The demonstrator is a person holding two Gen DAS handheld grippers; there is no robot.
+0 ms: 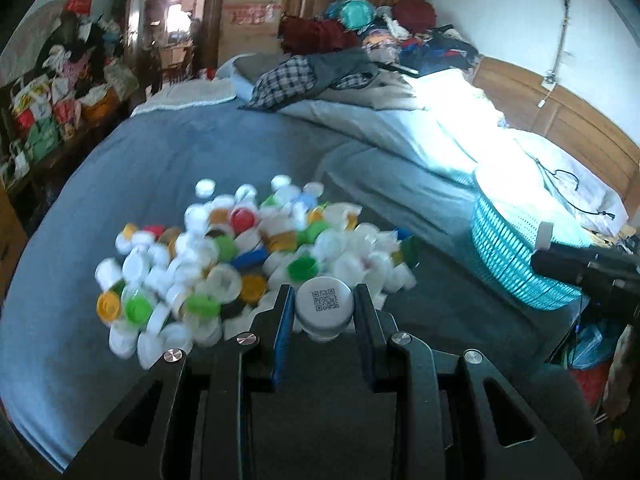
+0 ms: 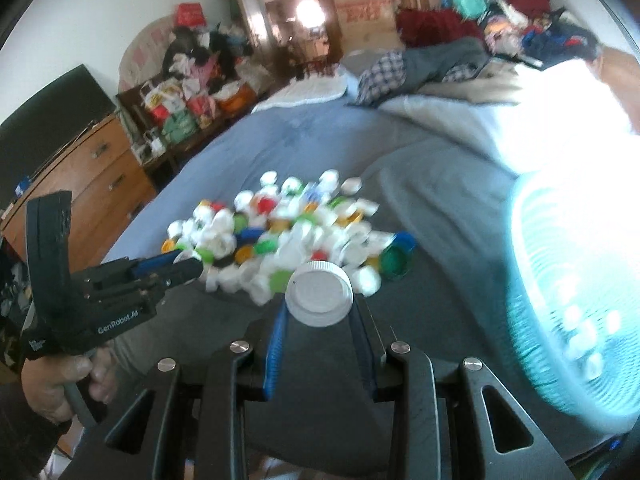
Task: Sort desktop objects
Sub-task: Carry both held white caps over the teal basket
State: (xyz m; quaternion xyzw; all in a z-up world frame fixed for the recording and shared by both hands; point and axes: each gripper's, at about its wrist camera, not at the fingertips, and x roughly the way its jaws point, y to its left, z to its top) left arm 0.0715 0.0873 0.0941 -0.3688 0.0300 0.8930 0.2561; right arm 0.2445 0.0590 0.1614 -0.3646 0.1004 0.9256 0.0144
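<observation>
A heap of bottle caps (image 1: 240, 256), mostly white with some green, yellow, red and blue, lies on the blue bedsheet. My left gripper (image 1: 324, 299) is shut on a white cap with a QR code (image 1: 325, 300), held above the heap's near edge. In the right wrist view my right gripper (image 2: 320, 301) is shut on a plain white ribbed cap (image 2: 320, 296), above the near side of the same heap (image 2: 288, 232). A turquoise basket (image 1: 516, 248) (image 2: 572, 320) stands to the right with several white caps inside. The left gripper (image 2: 188, 266) shows at the left, in a person's hand (image 2: 52, 384).
A grey blanket (image 2: 432, 200) covers the bed between heap and basket. Piled clothes (image 1: 360, 40) lie at the bed's far end. A wooden dresser (image 2: 100, 176) and a cluttered shelf (image 1: 44, 120) stand left of the bed. A wooden headboard (image 1: 568, 120) is at the right.
</observation>
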